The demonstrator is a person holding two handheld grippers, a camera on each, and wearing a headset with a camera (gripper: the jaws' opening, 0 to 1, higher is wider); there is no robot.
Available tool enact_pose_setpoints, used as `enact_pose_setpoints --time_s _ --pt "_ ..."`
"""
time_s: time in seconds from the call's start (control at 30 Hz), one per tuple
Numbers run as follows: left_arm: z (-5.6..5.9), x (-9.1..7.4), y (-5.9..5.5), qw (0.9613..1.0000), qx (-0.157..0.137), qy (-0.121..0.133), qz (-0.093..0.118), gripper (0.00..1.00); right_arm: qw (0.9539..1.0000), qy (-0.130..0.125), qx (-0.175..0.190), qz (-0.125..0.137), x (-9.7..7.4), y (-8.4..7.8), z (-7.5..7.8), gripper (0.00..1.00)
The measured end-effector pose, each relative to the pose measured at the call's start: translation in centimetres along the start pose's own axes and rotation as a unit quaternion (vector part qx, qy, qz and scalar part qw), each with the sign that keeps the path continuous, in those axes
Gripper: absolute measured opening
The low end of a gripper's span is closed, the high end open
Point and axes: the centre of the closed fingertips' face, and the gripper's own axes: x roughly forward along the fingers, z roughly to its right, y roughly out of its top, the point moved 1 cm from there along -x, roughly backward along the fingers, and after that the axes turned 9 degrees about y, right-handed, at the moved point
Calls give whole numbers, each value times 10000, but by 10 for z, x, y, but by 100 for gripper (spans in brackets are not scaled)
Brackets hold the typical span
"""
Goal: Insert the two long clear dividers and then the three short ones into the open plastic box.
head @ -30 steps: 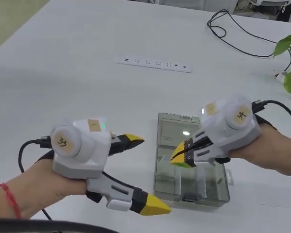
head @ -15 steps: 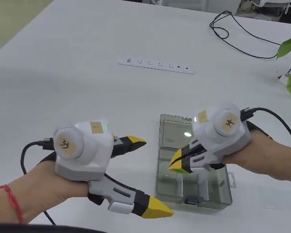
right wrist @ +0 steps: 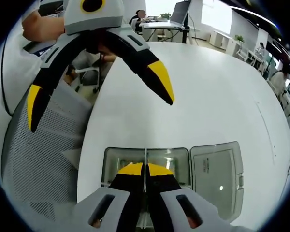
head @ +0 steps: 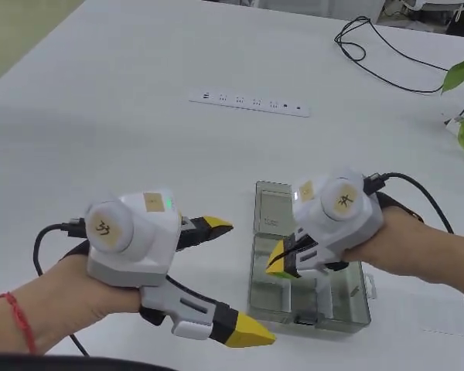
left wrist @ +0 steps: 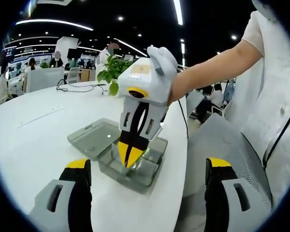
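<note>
**Right tool clenched on a divider over the open box**

Its yellow tips are pressed together on a thin clear divider, seen edge-on in the right gripper view, just above the box's compartments. The plastic box sits on the white bench, with its lid lying flat on the far side. The left tool hangs beside the box with its jaws spread wide, grasping nothing.

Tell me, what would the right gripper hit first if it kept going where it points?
Probably the open plastic box: the right gripper, jaws closed, points into its tray. A thin clear edge, maybe a divider, sits just ahead of it; depth is unclear.
</note>
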Motion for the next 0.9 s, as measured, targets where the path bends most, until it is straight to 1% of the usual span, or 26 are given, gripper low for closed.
enact_pose_setpoints --time_s 0.2,0.3,0.4,0.53,0.6,0.9 --pt "-1 0 0 10000 6 8 4 100 10000 -5 -18 -47 0 -1 0 2" --pt "-2 0 0 10000 12 13 0 100 9999 -40 -87 -140 4 -3 0 2" --pt "-2 0 0 10000 2 23 -2 100 9998 -30 -99 -184 4 -3 1 3" --pt "-2 0 -1 10000 16 22 -26 100 9998 -48 -83 -150 3 -4 1 3" --pt "-2 0 -1 10000 -1 22 -17 100 9999 -68 7 -112 3 -4 1 3" --pt "-1 -1 0 10000 17 17 -21 100 9998 -173 42 -33 2 -3 2 4"
